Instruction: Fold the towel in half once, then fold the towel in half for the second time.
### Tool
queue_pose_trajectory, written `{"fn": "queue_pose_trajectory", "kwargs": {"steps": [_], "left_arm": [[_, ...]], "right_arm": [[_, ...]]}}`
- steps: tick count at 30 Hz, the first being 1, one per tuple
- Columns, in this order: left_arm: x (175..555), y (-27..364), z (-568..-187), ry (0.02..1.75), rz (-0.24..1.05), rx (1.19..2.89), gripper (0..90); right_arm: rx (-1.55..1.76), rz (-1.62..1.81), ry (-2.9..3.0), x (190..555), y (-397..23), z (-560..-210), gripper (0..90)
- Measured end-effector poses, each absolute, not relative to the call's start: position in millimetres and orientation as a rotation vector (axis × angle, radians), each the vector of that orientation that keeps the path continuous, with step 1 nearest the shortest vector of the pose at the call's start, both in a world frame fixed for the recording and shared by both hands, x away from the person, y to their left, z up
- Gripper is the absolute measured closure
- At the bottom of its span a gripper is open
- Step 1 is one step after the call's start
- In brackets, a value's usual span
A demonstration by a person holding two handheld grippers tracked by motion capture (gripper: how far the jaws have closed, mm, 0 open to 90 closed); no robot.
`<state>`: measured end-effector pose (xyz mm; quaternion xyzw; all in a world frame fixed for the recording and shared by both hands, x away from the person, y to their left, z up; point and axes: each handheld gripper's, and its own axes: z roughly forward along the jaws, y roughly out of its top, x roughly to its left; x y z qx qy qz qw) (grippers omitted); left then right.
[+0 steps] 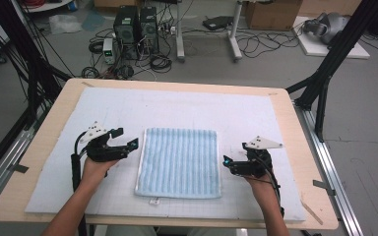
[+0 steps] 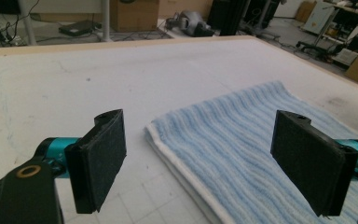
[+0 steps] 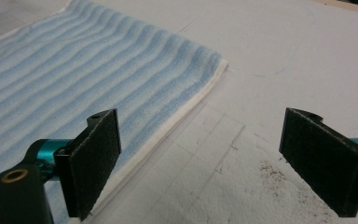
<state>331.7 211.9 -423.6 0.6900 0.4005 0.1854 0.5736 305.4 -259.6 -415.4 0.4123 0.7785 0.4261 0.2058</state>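
Note:
A folded towel (image 1: 179, 162) with light blue and white stripes lies flat in the middle of the white mat (image 1: 187, 110). My left gripper (image 1: 134, 143) hovers just off the towel's left edge, jaws wide apart with nothing between them. In the left gripper view the towel (image 2: 242, 154) spreads under and beyond the open left gripper (image 2: 205, 163). My right gripper (image 1: 225, 161) sits beside the towel's right edge, also open and empty. The right gripper view has the towel's corner (image 3: 98, 84) at the left, with the open right gripper (image 3: 205, 163) above bare mat.
The mat covers a wooden table (image 1: 54, 110) with black frame posts (image 1: 325, 73) at both sides. Computer cases (image 1: 135, 27), cables and boxes stand on the floor behind. A dark smudge (image 3: 279, 179) marks the mat near the right gripper.

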Motion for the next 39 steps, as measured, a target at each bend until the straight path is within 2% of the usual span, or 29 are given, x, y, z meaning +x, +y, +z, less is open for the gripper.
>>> {"fn": "queue_pose_trajectory", "kwargs": {"steps": [20,36,39], "left_arm": [[333.1,219.3,-426.2,0.987,0.421,1.613,18.4],[370.4,204.5,-413.0,1.001,0.422,1.671,20.2],[379.8,200.6,-412.6,1.005,0.387,1.692,21.2]], "right_arm": [[1.155,1.216,2.149,306.8,-259.7,-415.7,11.3],[1.171,1.219,2.166,301.9,-261.4,-417.7,11.4],[1.170,1.222,2.166,301.2,-261.8,-417.4,11.3]]}}
